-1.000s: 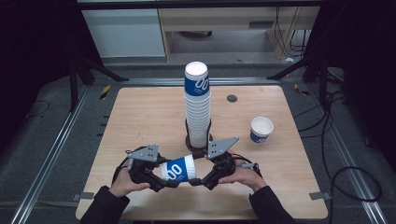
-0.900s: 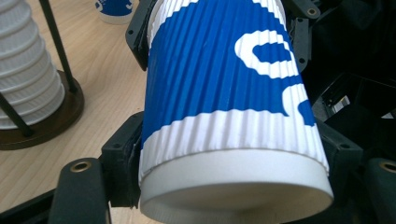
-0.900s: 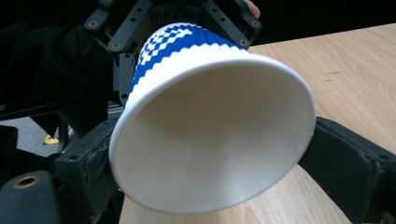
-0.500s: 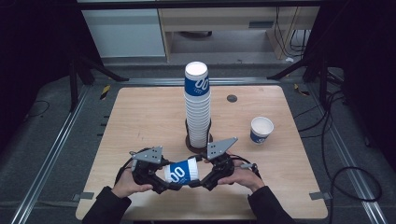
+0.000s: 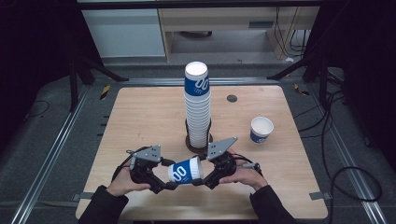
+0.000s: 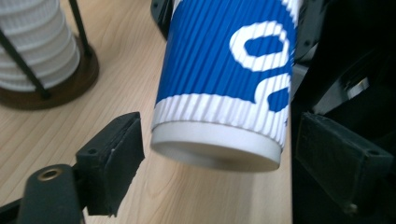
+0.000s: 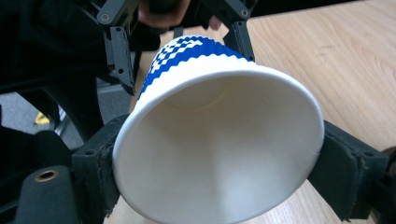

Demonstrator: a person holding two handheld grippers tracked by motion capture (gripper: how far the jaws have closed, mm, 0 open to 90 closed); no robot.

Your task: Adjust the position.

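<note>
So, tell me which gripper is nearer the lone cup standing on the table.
Right. The right gripper sits diagonally below the lone cup; the left gripper is farther left.

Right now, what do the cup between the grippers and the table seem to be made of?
The cup looks like paper: a ribbed blue-and-white outer sleeve, matte, and a smooth white inside with a thin rolled rim. The table looks like pale wood or wood-look laminate, with fine grain lines and a dull sheen; which one I cannot tell.

cup on its side between left gripper and right gripper, cup stack behind them, lone cup at right
</note>
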